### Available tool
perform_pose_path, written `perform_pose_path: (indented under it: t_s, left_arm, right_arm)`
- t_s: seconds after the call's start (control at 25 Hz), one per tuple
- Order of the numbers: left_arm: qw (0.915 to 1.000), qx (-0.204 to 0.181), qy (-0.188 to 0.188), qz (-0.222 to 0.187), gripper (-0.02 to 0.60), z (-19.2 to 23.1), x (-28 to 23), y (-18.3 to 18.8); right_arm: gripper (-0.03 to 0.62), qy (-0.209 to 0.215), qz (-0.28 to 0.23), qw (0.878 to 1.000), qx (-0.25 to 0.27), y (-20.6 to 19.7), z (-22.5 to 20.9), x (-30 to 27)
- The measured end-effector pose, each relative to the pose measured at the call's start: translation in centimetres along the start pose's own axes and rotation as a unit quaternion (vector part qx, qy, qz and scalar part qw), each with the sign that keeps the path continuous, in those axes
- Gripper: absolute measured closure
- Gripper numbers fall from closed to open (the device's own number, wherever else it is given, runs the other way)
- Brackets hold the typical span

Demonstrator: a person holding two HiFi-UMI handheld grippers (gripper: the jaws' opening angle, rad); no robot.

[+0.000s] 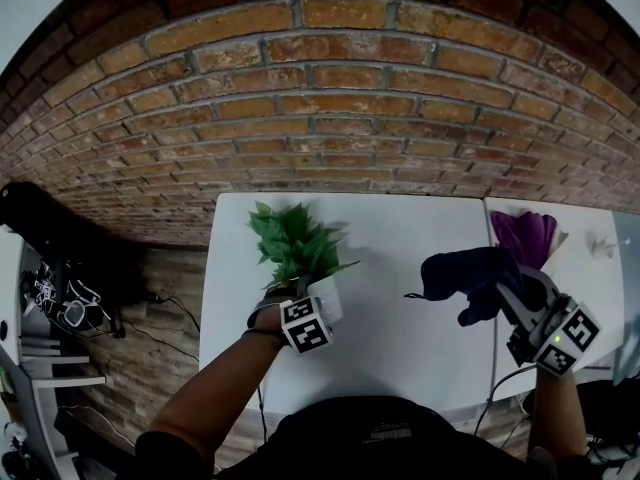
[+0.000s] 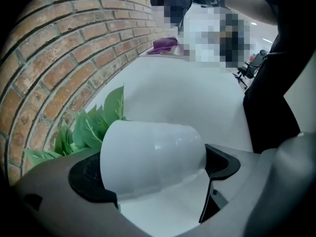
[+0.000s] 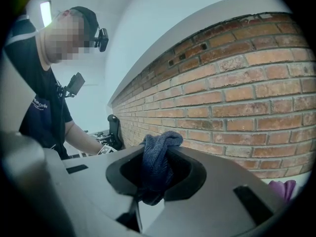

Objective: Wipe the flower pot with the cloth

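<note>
Person's wearing a black short-sleeved T-shirt (image 3: 42,112) with small white lettering on the chest. There's a little black box (image 3: 75,84) clipped on the front of that T-shirt, and above the T-shirt a dark cap (image 3: 84,15) with a small black camera (image 3: 101,38) on its side. The left tool (image 2: 153,174) and right tool (image 3: 155,174) are smooth grey shells with black pad pockets. The left marker cube (image 1: 306,325) and right marker cube (image 1: 567,338) are white with black squares.

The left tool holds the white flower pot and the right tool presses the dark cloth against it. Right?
No. The left tool holds the white flower pot, but the right tool holds the dark cloth apart from it, as the head view shows.
</note>
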State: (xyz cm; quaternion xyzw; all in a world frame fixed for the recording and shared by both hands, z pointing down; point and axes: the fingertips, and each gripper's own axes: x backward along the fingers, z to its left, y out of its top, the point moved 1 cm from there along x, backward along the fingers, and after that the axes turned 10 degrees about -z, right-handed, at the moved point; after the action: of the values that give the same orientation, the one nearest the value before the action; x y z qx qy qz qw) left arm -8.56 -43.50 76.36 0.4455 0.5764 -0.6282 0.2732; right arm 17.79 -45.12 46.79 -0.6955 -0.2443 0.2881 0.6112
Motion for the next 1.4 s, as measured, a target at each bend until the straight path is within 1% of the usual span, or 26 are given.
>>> perform_pose_path:
  t_s: [0.16, 0.36, 0.52, 0.6, 0.68, 0.8, 0.92, 0.96, 1.04, 1.24, 1.32, 1.4]
  left_arm:
    - [0.9998, -0.014, 0.010, -0.014, 0.020, 0.2, -0.6, -0.2]
    - [0.9988, -0.048, -0.003, -0.006, 0.020, 0.0, 0.0, -0.4]
    - [0.9978, -0.053, -0.015, -0.037, 0.017, -0.4, 1.5, -0.6]
    - [0.9973, -0.056, -0.016, -0.045, 0.017, -0.5, 1.9, -1.0]
    - [0.9969, -0.066, -0.005, -0.042, 0.017, -0.4, 1.6, -1.7]
    - [0.9948, -0.084, 0.035, -0.047, 0.007, 0.0, 0.5, -2.2]
    - [0.9912, -0.075, 0.080, -0.074, 0.002, 0.8, -0.2, -1.4]
    - [0.9898, -0.071, 0.090, -0.084, 0.002, 1.1, -0.3, -1.1]
    - [0.9880, -0.062, 0.100, -0.100, -0.003, 1.4, -0.6, -0.6]
    - [0.9866, -0.053, 0.091, -0.124, -0.002, 1.4, -0.6, 0.1]
    - [0.9848, -0.046, 0.082, -0.146, 0.000, 1.2, 0.0, 0.6]
    - [0.9810, -0.036, 0.074, -0.176, 0.002, 1.4, 1.2, 1.5]
  right_arm:
    - [0.526, -0.003, -0.002, 1.000, -0.003, -0.1, -0.3, 0.1]
    - [0.526, -0.006, -0.003, 1.000, -0.005, 0.2, -0.4, 0.0]
    - [0.526, -0.007, -0.002, 1.000, 0.000, 0.2, -0.5, 0.0]
    - [0.526, -0.008, -0.003, 1.000, 0.001, 0.2, -0.6, 0.0]
    - [0.527, -0.008, -0.003, 1.000, 0.000, 0.1, -0.6, -0.2]
    - [0.526, -0.006, 0.000, 1.000, -0.002, 0.0, -0.4, -0.4]
    - [0.526, -0.005, 0.001, 1.000, -0.003, -0.1, -0.2, -0.6]
    - [0.526, -0.006, 0.002, 1.000, -0.003, -0.2, -0.2, -0.6]
    - [0.526, -0.007, 0.003, 1.000, -0.003, -0.2, -0.2, -0.4]
    - [0.526, -0.012, 0.003, 1.000, -0.004, -0.3, -0.4, 0.1]
    - [0.526, -0.014, 0.004, 1.000, -0.006, -0.5, -0.5, 0.1]
    - [0.526, -0.013, 0.003, 1.000, -0.008, -0.5, -0.4, 0.1]
